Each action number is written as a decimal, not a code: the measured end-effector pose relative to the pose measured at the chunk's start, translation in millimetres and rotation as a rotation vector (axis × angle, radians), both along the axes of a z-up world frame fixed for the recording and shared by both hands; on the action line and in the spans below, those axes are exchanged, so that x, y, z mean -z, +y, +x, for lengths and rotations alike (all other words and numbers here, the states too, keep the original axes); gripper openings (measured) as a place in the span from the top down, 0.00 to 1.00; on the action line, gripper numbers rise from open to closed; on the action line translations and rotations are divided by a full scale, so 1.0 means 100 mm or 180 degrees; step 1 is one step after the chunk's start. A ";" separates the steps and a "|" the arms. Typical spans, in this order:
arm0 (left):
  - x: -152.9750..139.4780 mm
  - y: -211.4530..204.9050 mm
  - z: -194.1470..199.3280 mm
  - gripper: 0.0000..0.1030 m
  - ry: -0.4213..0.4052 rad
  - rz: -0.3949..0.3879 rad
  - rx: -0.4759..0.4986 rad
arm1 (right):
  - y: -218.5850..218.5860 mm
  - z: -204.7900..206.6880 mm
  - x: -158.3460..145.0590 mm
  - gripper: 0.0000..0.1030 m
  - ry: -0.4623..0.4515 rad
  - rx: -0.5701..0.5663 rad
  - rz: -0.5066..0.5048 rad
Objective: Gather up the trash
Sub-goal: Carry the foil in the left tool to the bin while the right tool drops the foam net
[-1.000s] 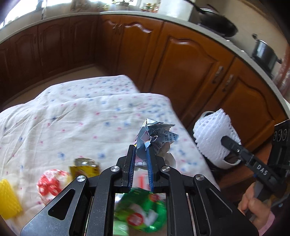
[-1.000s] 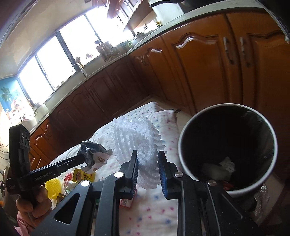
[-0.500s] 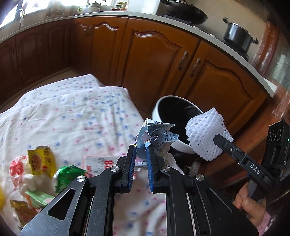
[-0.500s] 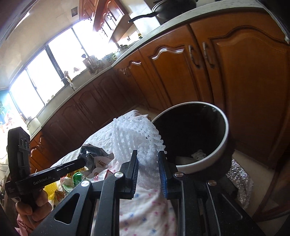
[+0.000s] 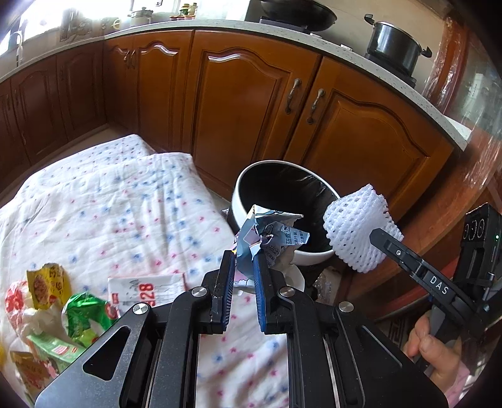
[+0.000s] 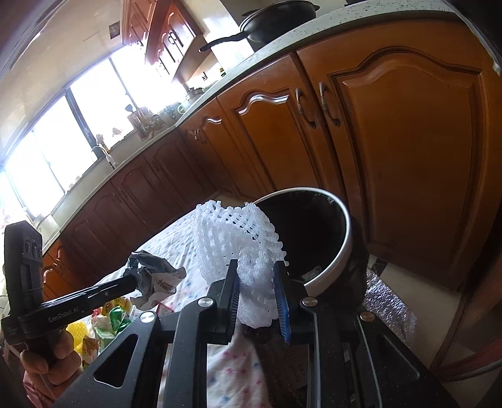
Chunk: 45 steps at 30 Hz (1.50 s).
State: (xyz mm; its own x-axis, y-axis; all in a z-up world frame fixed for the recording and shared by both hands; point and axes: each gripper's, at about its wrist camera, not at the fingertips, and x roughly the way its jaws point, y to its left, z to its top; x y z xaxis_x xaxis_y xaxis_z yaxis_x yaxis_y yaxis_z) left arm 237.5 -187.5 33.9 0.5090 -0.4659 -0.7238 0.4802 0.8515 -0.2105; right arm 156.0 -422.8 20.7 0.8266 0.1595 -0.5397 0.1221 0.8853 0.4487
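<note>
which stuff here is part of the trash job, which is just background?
In the job:
crumpled wrapper in left gripper
foam net in right gripper
bin
loose wrappers on cloth

Background:
pot
wok
cabinets
flowered cloth

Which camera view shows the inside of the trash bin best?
The right wrist view: the trash bin lies tilted toward the camera, so scraps at its bottom show. In the left wrist view the same bin shows its rim and black liner, but the crumpled wrapper and foam net cover part.
</note>
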 end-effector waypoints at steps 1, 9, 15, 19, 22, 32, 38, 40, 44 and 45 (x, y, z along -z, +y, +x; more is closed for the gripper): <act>-0.01 -0.03 0.01 0.89 -0.0005 -0.0001 0.0003 | 0.00 0.01 0.00 0.79 0.0003 0.0005 -0.0010; -0.04 -0.29 0.16 0.89 -0.0049 0.0061 0.0029 | -0.16 0.17 0.01 0.79 0.0074 0.0052 -0.0137; -0.04 -0.51 0.32 0.89 -0.0067 0.0141 0.0057 | -0.23 0.38 0.04 0.79 0.0173 0.0035 -0.0226; 0.02 -0.66 0.44 0.89 -0.0011 0.0202 0.0086 | -0.27 0.50 0.11 0.78 0.0256 0.0011 -0.0264; 0.07 -0.76 0.51 0.89 0.0024 0.0231 0.0104 | -0.30 0.60 0.16 0.77 0.0325 -0.0015 -0.0278; 0.30 -0.99 0.73 0.89 0.0145 0.0391 0.0105 | -0.31 0.82 0.34 0.70 0.0500 -0.0093 -0.0320; 0.40 -1.01 0.77 0.75 0.0274 0.0391 0.0136 | -0.38 0.79 0.36 0.49 0.0479 -0.0039 -0.0207; 0.40 -1.01 0.75 0.71 0.0257 0.0393 0.0125 | -0.40 0.76 0.34 0.48 0.0437 -0.0027 -0.0173; 0.38 -0.95 0.71 0.70 0.0260 0.0358 0.0091 | -0.40 0.67 0.30 0.47 0.0383 -0.0020 -0.0129; 0.38 -0.93 0.69 0.70 0.0260 0.0354 0.0075 | -0.38 0.63 0.28 0.44 0.0360 -0.0021 -0.0117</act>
